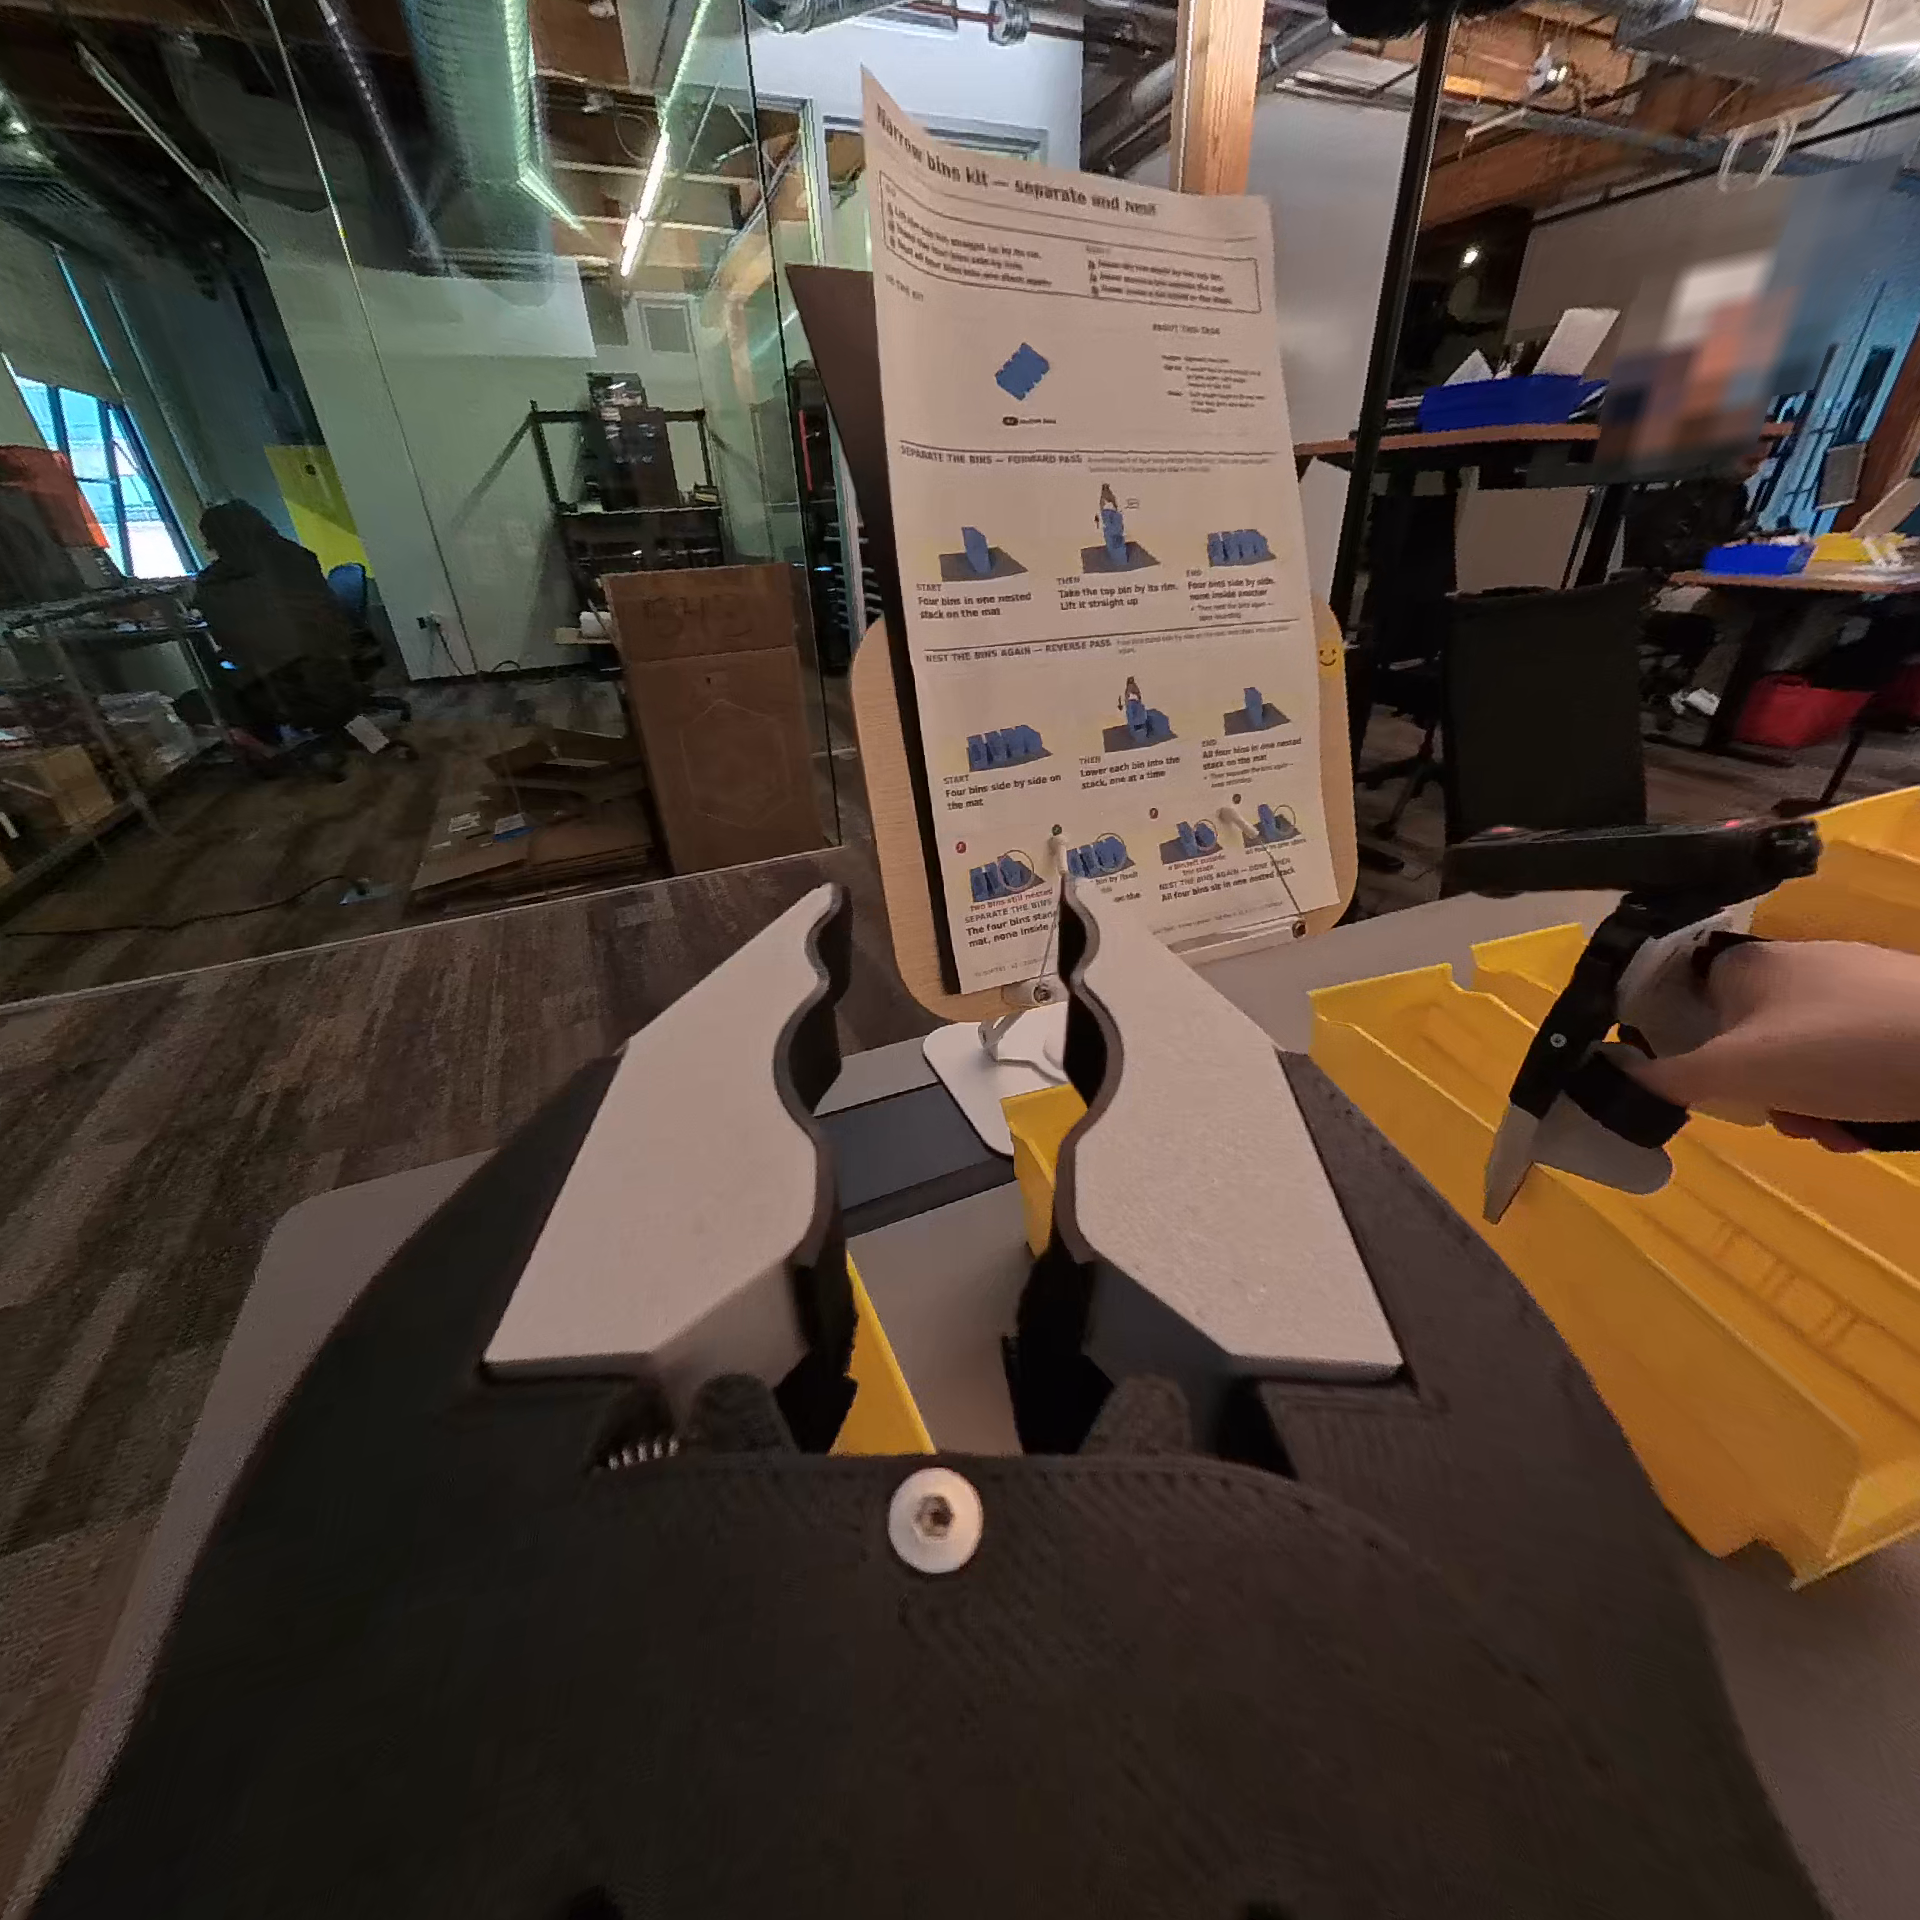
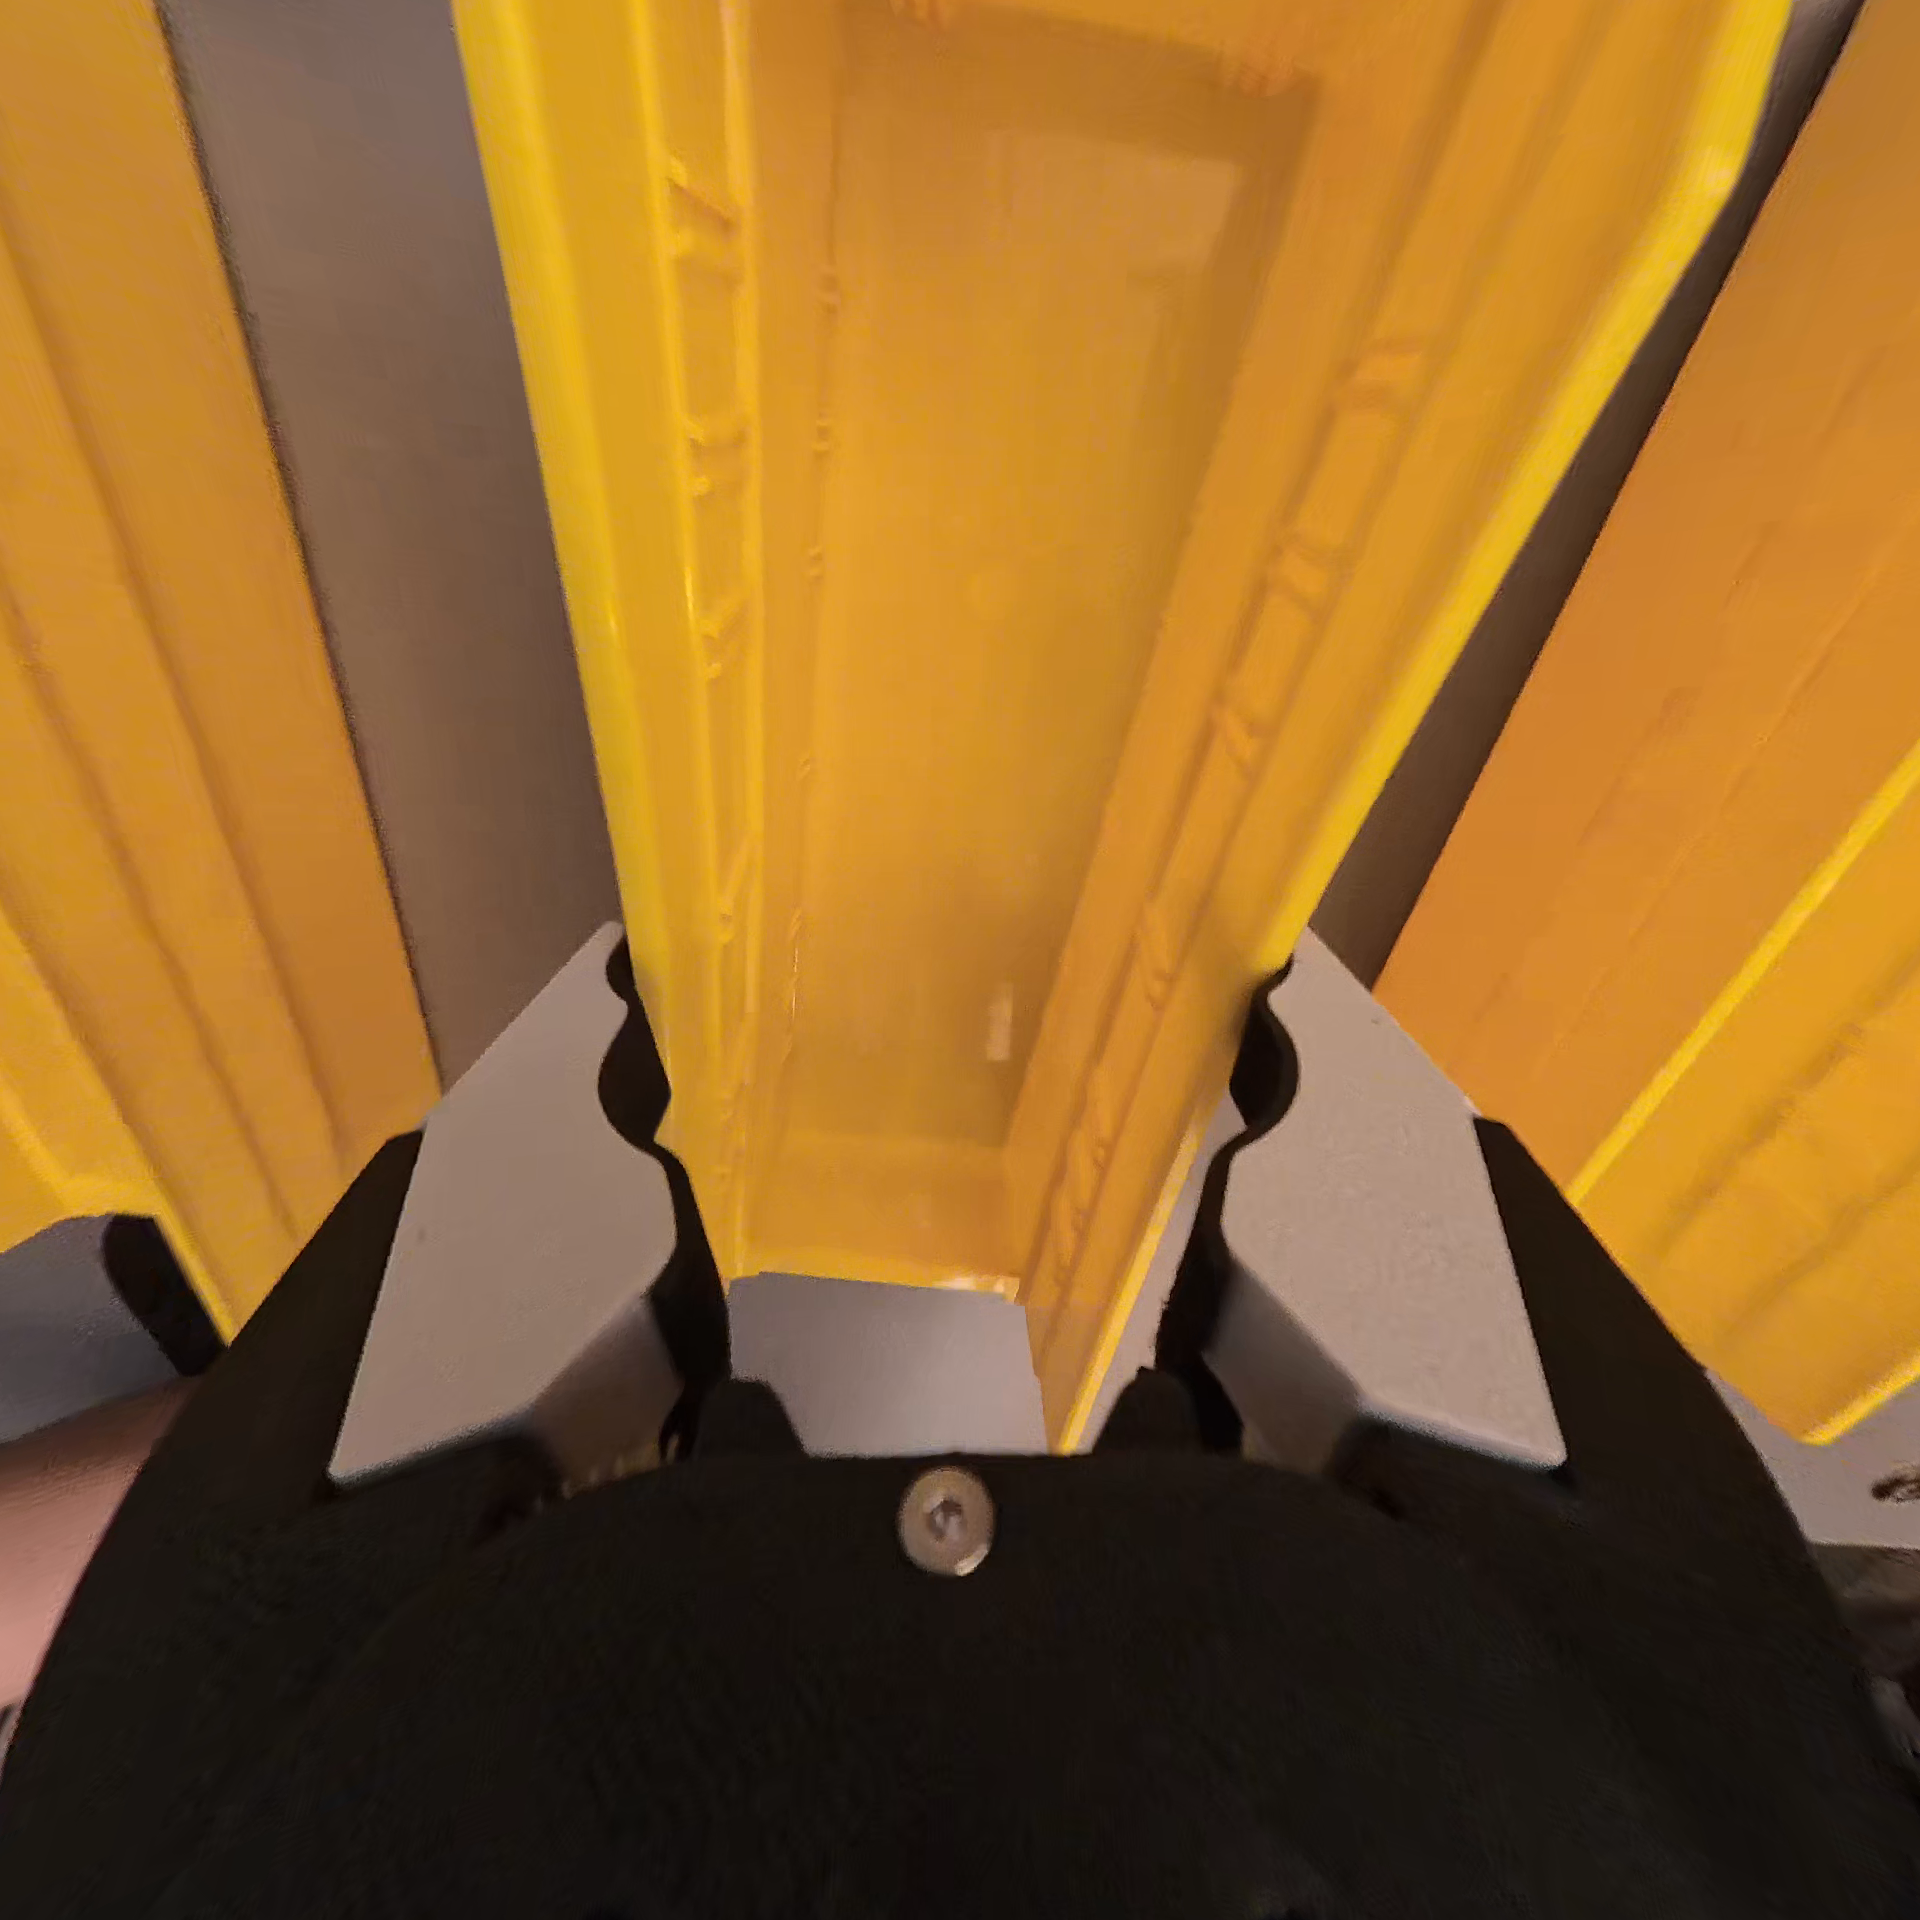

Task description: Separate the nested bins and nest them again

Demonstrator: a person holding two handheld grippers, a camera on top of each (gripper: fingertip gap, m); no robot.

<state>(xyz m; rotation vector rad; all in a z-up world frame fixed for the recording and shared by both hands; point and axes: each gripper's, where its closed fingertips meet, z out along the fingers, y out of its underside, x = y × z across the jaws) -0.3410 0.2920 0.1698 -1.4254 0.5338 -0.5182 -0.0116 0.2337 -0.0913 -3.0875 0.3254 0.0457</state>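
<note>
Grey tabletop (image 2: 395,520) at ten o'clock; right gripper (image 2: 945,997) clamps the light, stiff, slick yellow bin (image 2: 987,520) across both rims, a sound hold. Left gripper (image 1: 945,925) stands apart, bare.

The bins (image 2: 997,623) are plain bright yellow against a pale grey surface (image 2: 416,520). Each claw (image 1: 945,1039) has light grey fingers (image 1: 686,1174) edged in black, and the floor (image 1: 260,1143) at frame left is mottled grey-brown.
</note>
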